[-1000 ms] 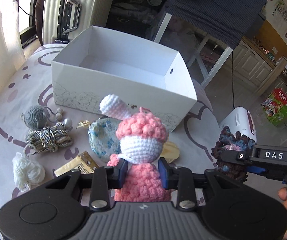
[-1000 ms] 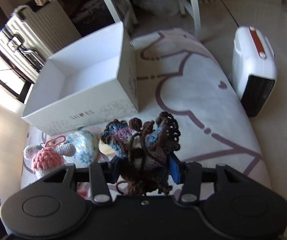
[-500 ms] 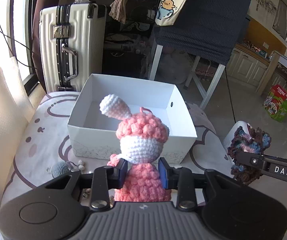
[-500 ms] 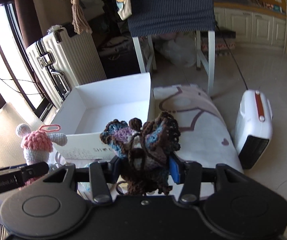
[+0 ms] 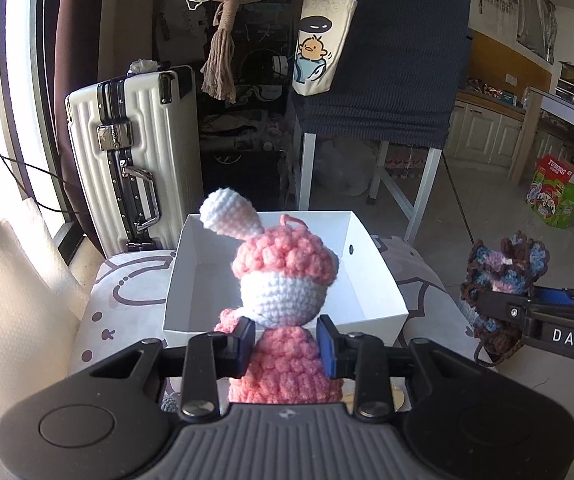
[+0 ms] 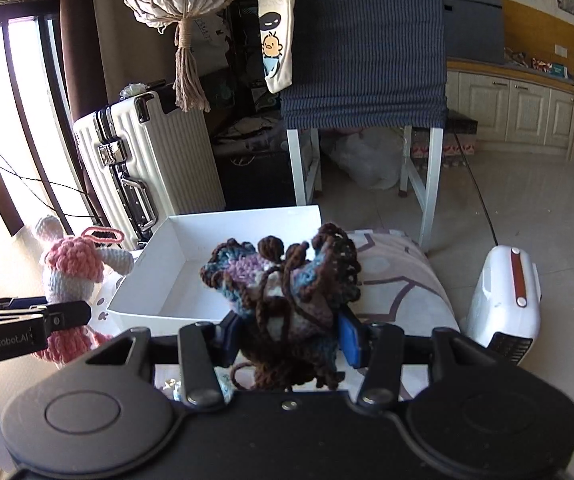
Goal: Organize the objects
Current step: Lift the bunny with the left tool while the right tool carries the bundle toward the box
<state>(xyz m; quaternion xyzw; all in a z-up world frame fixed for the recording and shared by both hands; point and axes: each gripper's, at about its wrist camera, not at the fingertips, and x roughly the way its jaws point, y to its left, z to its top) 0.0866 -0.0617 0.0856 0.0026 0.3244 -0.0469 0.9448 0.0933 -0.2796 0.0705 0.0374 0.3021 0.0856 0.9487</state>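
My left gripper (image 5: 286, 344) is shut on a pink and white crochet bunny (image 5: 285, 280), held upright in the air in front of the white open box (image 5: 191, 264). My right gripper (image 6: 291, 334) is shut on a brown, blue and purple crochet piece (image 6: 283, 280), raised before the same box (image 6: 159, 276). In the left wrist view the right gripper with its crochet piece (image 5: 503, 272) hangs at the right. In the right wrist view the bunny (image 6: 73, 272) in the left gripper shows at the left. The box looks empty inside.
The box stands on a cushioned seat with purple line patterns (image 5: 127, 284). Behind it are a white suitcase (image 5: 131, 152) and a chair draped in dark blue cloth (image 6: 363, 44). A white heater (image 6: 507, 300) stands on the floor at the right. A macrame hanger (image 5: 223, 20) dangles overhead.
Both grippers have risen with their crochet items and tilted up. The small items on the seat have dropped out of sight, and the room behind the box has come into view.
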